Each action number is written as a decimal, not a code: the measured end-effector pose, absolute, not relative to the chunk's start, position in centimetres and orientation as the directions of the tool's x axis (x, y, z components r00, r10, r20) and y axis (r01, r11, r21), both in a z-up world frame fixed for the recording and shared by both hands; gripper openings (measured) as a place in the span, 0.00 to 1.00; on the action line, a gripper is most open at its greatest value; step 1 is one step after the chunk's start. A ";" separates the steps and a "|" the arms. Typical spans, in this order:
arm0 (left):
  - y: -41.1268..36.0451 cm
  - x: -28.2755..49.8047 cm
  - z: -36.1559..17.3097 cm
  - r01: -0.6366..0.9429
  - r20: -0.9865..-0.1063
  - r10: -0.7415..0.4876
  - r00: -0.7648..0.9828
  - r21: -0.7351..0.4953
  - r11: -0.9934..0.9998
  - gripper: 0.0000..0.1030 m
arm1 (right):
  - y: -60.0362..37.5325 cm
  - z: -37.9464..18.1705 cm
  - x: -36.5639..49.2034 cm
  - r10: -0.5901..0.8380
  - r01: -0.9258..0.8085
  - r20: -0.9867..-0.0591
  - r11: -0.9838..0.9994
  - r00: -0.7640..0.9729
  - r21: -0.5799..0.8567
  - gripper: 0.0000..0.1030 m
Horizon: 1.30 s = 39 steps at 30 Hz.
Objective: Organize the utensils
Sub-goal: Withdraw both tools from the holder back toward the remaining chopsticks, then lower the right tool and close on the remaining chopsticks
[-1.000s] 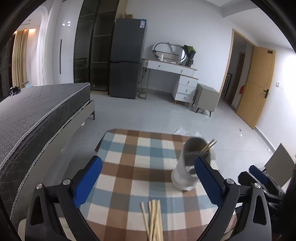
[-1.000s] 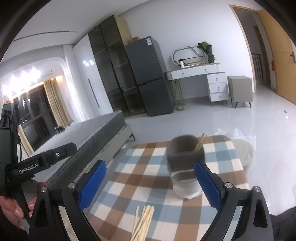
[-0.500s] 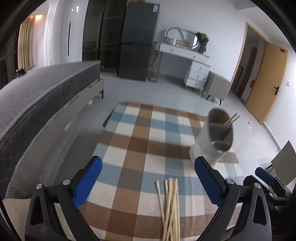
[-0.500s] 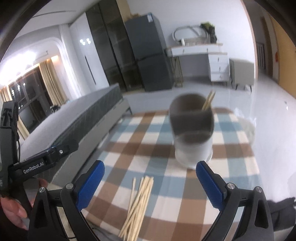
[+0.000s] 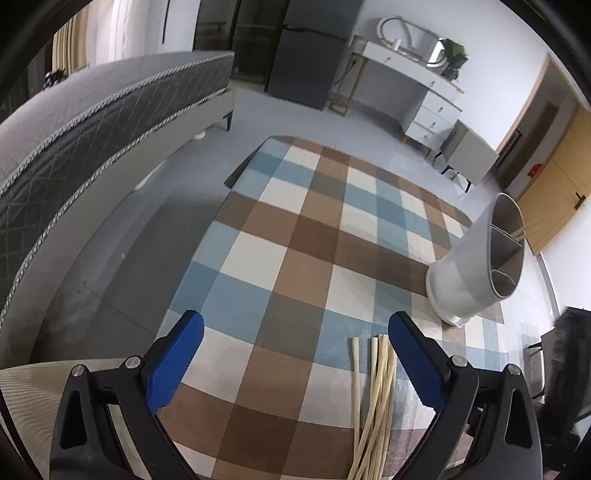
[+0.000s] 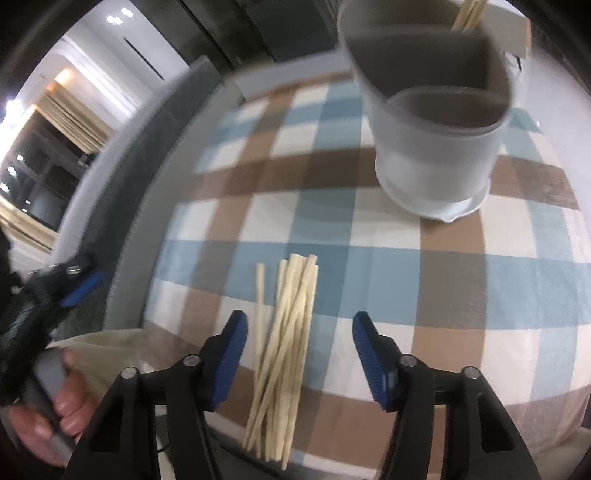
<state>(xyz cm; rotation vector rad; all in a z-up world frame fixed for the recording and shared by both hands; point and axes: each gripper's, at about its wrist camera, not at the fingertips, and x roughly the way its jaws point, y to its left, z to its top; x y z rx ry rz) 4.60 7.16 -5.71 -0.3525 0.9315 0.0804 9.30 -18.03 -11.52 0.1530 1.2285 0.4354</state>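
Observation:
A bundle of several pale wooden chopsticks (image 6: 286, 343) lies near the front edge of the checked tablecloth (image 6: 424, 273); it also shows in the left wrist view (image 5: 373, 402). A grey divided utensil holder (image 6: 432, 122) stands behind it with a couple of chopsticks (image 6: 467, 13) in its far compartment; in the left wrist view the holder (image 5: 476, 273) is at the right. My right gripper (image 6: 299, 332) is open, its jaws either side of the bundle and above it. My left gripper (image 5: 295, 332) is open and empty, left of the bundle.
The small table (image 5: 314, 236) has floor on all sides. A grey bed (image 5: 92, 122) runs along the left. A fridge (image 5: 310, 51), a white desk (image 5: 413, 77) and a door (image 5: 554, 188) stand at the back. The hand on the left gripper (image 6: 44, 398) shows at lower left.
Both grippers have dropped and tilted down toward the table. The right gripper has moved in over the chopstick bundle and its jaws stand closer together than before. The holder now looks nearer.

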 end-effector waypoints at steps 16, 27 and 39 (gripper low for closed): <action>10.2 5.7 -7.5 -0.320 -0.854 -0.127 0.505 -0.321 0.892 0.95 | -12.9 -15.5 14.5 0.227 -0.244 -0.965 0.951 0.131 0.190 0.28; 10.0 6.1 -8.0 -0.320 -0.867 -0.119 0.484 -0.303 0.898 0.95 | -14.3 -15.1 14.0 0.279 -0.207 -0.941 0.949 0.191 0.239 0.03; 9.4 6.5 -8.7 -0.327 -0.884 -0.104 0.455 -0.275 0.904 0.95 | -16.5 -14.4 13.8 0.374 -0.191 -0.911 0.920 0.176 0.341 0.03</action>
